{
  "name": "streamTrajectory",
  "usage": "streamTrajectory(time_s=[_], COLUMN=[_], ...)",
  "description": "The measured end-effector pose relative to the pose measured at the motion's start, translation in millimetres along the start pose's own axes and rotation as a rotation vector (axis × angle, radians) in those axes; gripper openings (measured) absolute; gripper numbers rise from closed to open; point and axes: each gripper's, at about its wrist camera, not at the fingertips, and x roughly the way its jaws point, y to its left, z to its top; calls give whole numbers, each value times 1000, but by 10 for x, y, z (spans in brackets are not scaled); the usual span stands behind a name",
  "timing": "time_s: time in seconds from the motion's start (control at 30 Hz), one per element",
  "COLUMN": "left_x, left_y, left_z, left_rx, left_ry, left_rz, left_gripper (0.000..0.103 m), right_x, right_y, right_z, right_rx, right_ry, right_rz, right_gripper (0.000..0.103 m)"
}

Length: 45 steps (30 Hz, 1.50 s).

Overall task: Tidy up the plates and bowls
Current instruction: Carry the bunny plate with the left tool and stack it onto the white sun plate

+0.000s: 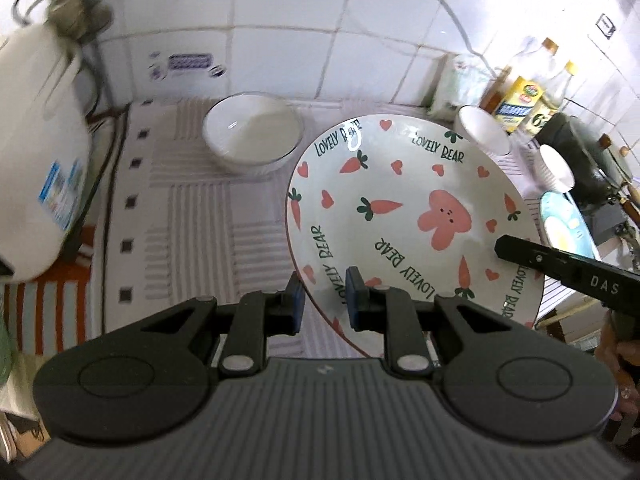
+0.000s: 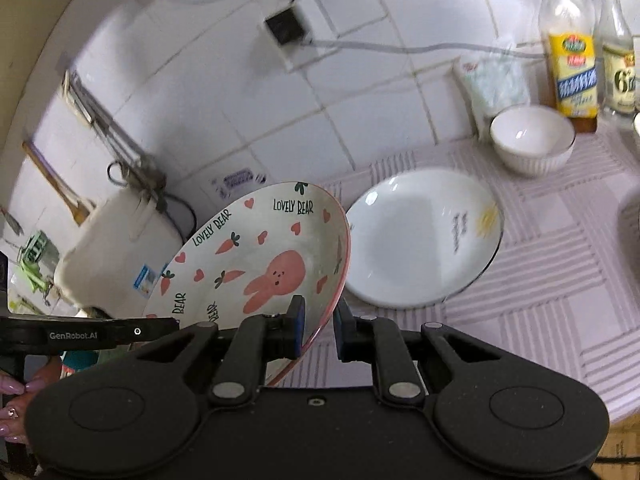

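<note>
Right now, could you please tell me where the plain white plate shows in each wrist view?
Left wrist view: the plain white plate is not visible; the Lovely Bear plate fills the middle.
Right wrist view: plain white plate lies right of centre on the striped cloth.
Shared landmark: the yellow-labelled bottle by the tiled wall.

A kitchen counter covered by a pale striped cloth (image 2: 540,280) carries the crockery. A plain white plate (image 2: 420,240) lies flat on the cloth. Behind it to the right stands a white ribbed bowl (image 2: 532,140); just beyond that bowl, against the tiled wall, stand two bottles (image 2: 572,60) and a clear bag (image 2: 496,84). Well left of the plate sits a large white appliance (image 2: 120,248).
</note>
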Motion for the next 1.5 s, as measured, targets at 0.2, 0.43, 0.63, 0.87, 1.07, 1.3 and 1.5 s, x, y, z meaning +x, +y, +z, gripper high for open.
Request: streamTrajectory(time_s=[0.2, 0.43, 0.63, 0.87, 1.07, 1.3, 1.5], left_x=[357, 937, 1348, 1588, 1739, 1817, 1859], left_y=[-265, -430, -514, -552, -531, -552, -519], left_z=[317, 534, 590, 655, 736, 759, 726], left_rx=[-9, -46, -33, -39, -48, -59, -111], left_ry=[39, 130, 248, 294, 327, 354, 348], left_rz=[-25, -17, 3, 36, 53, 62, 90], left_gripper=[20, 20, 24, 25, 25, 26, 28], right_x=[35, 336, 655, 905, 1031, 1103, 1200], right_y=[-348, -809, -1105, -1244, -1209, -1116, -855], right_z=[314, 532, 596, 592, 633, 693, 721], right_rx=[15, 40, 68, 70, 27, -4, -91], right_ry=[-6, 59, 123, 183, 209, 242, 275], right_rz=[-5, -19, -21, -34, -84, -166, -295], right_gripper=[19, 19, 19, 19, 19, 26, 37])
